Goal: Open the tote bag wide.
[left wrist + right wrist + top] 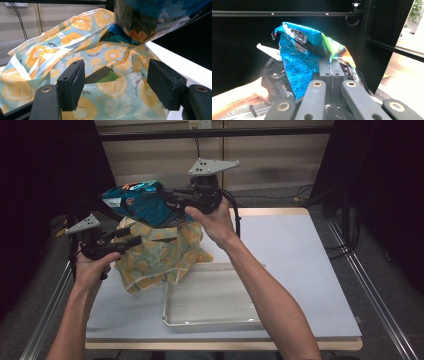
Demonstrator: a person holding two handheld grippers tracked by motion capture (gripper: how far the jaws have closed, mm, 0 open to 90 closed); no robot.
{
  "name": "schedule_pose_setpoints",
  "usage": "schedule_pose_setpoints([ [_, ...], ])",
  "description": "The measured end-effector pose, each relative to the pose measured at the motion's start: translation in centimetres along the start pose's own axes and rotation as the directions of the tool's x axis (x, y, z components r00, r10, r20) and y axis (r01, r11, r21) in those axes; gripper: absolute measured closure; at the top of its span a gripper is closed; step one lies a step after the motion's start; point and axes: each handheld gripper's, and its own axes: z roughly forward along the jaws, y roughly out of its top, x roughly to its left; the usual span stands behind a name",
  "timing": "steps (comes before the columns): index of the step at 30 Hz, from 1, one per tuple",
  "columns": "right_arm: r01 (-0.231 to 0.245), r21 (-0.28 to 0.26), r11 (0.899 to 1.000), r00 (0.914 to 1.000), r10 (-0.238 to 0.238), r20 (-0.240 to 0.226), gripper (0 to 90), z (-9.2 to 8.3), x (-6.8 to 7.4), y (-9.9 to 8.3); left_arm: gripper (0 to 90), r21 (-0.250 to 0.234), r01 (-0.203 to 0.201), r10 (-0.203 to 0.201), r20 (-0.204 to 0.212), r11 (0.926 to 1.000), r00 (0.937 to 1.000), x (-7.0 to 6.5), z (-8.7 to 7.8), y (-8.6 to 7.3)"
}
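Observation:
A cloth tote bag (155, 255) printed with orange slices stands slumped on the table's left half. Its mouth gapes in the left gripper view, where the tote bag (75, 45) shows something dark and green inside. Just above it hangs a crumpled blue snack bag (140, 202), pinched at one end by my right gripper (170, 202). In the right gripper view, the jaws of my right gripper (331, 67) are pressed together on the snack bag (299, 57). My left gripper (131, 237) is level at the tote's left side, jaws open. The left gripper (116, 72) has cloth behind its pads, and the snack bag (150, 15) shows overhead.
A shallow white tray (210, 322) lies near the front edge, right of the tote. The pale table top (300, 270) stretches bare to the right. Black frame bars and dark curtains stand at the left, right and back.

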Motion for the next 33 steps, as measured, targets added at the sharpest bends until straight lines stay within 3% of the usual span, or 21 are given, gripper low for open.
schedule_pose_setpoints([
  [8, 0.002, -0.014, 1.0, 0.9997, -0.001, 0.024, 90.0, -3.1, -0.4, 0.1, 30.5, 0.0, -0.006, 0.006, 0.012, 1.0, 0.9999, -0.8, 0.3, -0.2],
  [14, -0.023, -0.035, 0.999, 0.998, 0.025, 0.058, 90.0, -5.9, -0.8, 0.0, 29.9, 0.009, -0.011, 0.011, -0.003, 0.9999, 0.9999, -1.1, 0.2, -0.2],
  [15, -0.023, -0.037, 0.999, 0.9975, 0.026, 0.067, 90.0, -6.4, -0.9, -0.1, 29.8, 0.012, -0.01, 0.01, -0.02, 0.9999, 0.9997, -1.3, 0.1, -0.2],
  [17, -0.022, -0.033, 0.999, 0.9963, 0.025, 0.083, 90.0, -7.4, -1.2, -0.3, 29.5, 0.015, -0.016, 0.016, -0.004, 0.9998, 0.9999, -1.2, 0.0, -0.2],
  [25, -0.043, -0.014, 0.999, 0.9917, 0.044, 0.121, 90.0, -10.7, -2.1, -1.8, 28.1, 0.038, -0.028, 0.028, -0.001, 0.9989, 0.9996, -2.3, 0.3, -0.5],
  [33, -0.072, -0.008, 0.997, 0.9872, 0.072, 0.142, 90.0, -12.5, -2.4, -4.0, 27.4, 0.042, -0.04, 0.039, 0.016, 0.9983, 0.9991, -3.1, 0.8, -0.4],
])
